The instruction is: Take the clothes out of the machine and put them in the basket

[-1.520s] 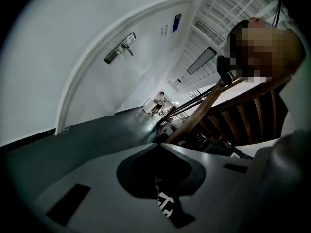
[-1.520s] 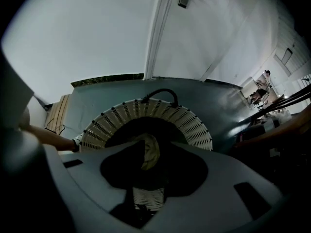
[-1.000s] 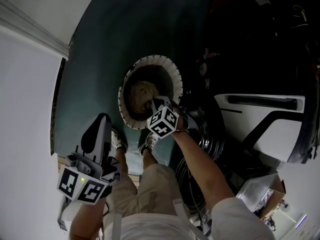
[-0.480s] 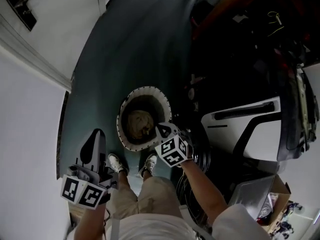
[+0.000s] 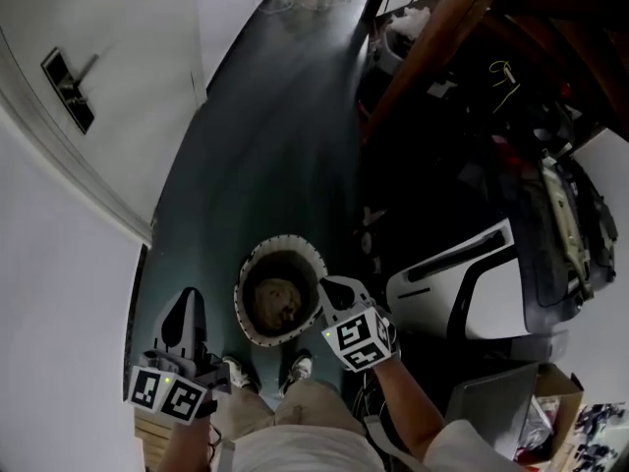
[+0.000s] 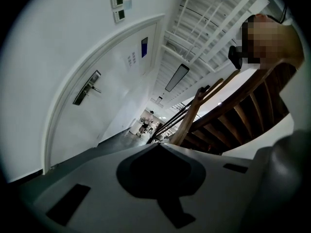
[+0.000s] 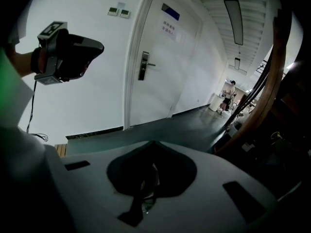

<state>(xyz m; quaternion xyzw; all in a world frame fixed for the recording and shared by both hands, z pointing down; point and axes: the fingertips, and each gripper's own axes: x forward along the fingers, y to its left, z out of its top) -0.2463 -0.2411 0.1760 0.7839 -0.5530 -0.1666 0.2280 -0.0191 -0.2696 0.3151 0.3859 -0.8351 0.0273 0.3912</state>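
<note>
- A dark teal, glossy floor (image 5: 265, 146) fills the middle of the head view and runs off into a corridor.
- A white door with a metal lever handle (image 5: 118, 57) is set in the white wall along the left of the floor.
- A brown wooden staircase beam (image 5: 442, 37) crosses the upper right at a slant, with dark clutter beneath it.
- A white machine with dark trim (image 5: 423, 313) is seen at the right, just beside the person's right arm.
- A round basket with a white rim and dark inside (image 5: 240, 313) stands on the floor in front of the person's feet, between the two grippers.
- A bundle of beige clothes (image 5: 275, 303) lies inside the basket.
- The right gripper (image 5: 329, 285) is held over the basket's right edge and angled downward; its jaws are closed together with nothing between them.
- The left gripper (image 5: 189, 295) is held to the left of the basket, apart from it; its jaws are likewise pressed together and empty.
</note>
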